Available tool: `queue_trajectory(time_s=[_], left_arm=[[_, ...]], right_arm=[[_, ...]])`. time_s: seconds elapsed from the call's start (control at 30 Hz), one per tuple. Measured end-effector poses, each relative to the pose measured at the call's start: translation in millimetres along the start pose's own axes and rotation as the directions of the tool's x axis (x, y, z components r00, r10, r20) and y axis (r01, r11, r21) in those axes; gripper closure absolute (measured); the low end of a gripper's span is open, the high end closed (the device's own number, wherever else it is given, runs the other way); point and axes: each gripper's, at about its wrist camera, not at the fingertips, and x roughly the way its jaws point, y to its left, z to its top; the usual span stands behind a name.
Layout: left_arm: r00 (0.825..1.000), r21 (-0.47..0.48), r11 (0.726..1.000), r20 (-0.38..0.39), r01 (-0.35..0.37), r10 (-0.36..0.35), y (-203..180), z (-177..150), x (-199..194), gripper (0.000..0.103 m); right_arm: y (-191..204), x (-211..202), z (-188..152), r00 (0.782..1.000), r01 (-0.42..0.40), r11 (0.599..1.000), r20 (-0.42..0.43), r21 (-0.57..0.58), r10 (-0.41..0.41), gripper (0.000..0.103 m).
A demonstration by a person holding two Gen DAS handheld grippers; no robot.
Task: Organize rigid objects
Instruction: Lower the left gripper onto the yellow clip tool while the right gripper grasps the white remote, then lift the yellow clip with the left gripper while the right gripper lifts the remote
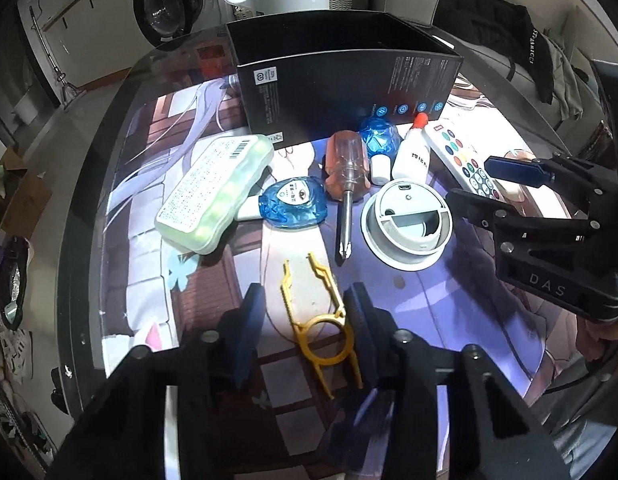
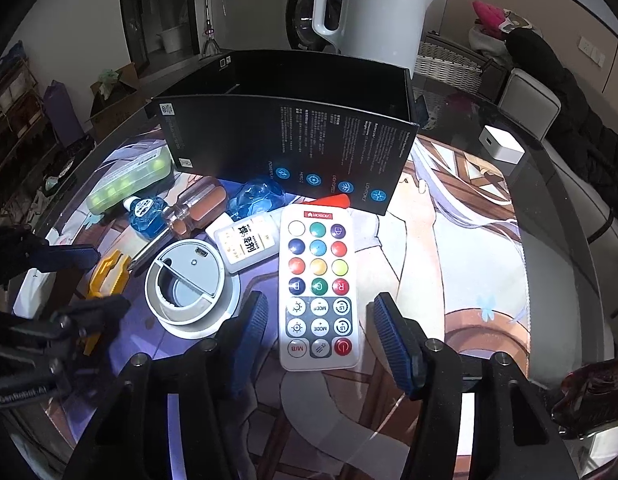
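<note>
Item 1: your left gripper [image 1: 305,320] is hovering with its jaws standing apart, and the yellow plastic tool [image 1: 319,316] is lying flat on the table mat [image 1: 449,320] between them, its ring end nearest the right-hand pad; whether it is touching that pad you cannot tell.

Item 2: your right gripper [image 2: 321,328] is likewise holding its jaws apart, and the white remote [image 2: 319,286] is lying face up between them, its near end sitting in the gap, apart from both pads.

Item 3: the open black box [image 2: 285,136] is standing upright at the far side of the mat.

Item 4: lying in front of the box, a screwdriver [image 1: 345,176] with a clear amber handle, its tip pointing toward you; a blue bottle [image 1: 293,202] just left of it and a second blue bottle [image 1: 379,136] behind it; a white glue bottle [image 2: 247,242] with a red cap, touching the remote's left edge.

Item 5: a round white device [image 1: 407,222] is sitting between the screwdriver and the remote.

Item 6: a pale green case [image 1: 217,190] is resting at the left of the group, tilted
</note>
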Motion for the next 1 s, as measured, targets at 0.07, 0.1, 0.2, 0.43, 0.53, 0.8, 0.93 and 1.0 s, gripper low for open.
queue_trajectory(time_s=[0.07,0.1,0.2,0.43,0.53,0.8,0.93,1.0], left_arm=[[1.0,0.01,1.0,0.008,-0.005,0.005,1,-2,-2,0.075],[1.0,0.017,1.0,0.013,-0.004,0.004,0,-2,-2,0.078],[1.0,0.03,0.999,0.018,-0.015,0.014,-2,-1,-1,0.079],[0.998,0.047,0.999,0.053,-0.024,0.021,-4,3,-6,0.079],[0.994,0.051,0.998,0.107,-0.034,0.028,-5,5,-17,0.079],[0.901,0.047,0.993,0.428,-0.107,0.077,-6,15,-84,0.079],[0.818,0.016,0.992,0.567,-0.126,0.095,-5,16,-112,0.079],[0.773,0.009,0.99,0.626,-0.142,0.105,-5,12,-123,0.079]], right_arm=[[0,0,0,1.0,-0.007,1.0,-0.001,0.001,0.007,0.047],[0,1,1,1.0,-0.016,1.0,-0.002,0.002,0.016,0.053],[1,0,1,0.999,-0.032,0.999,-0.006,0.004,0.032,0.063],[3,-5,-1,0.999,-0.038,0.999,0.005,-0.002,0.038,0.064],[5,-12,0,0.999,-0.042,0.999,0.027,-0.003,0.042,0.064],[10,-64,7,0.961,-0.091,0.996,0.262,0.003,0.087,0.064],[18,-104,4,0.893,-0.074,0.997,0.442,-0.031,0.08,0.064],[22,-123,-1,0.843,-0.067,0.997,0.531,-0.048,0.082,0.064]])
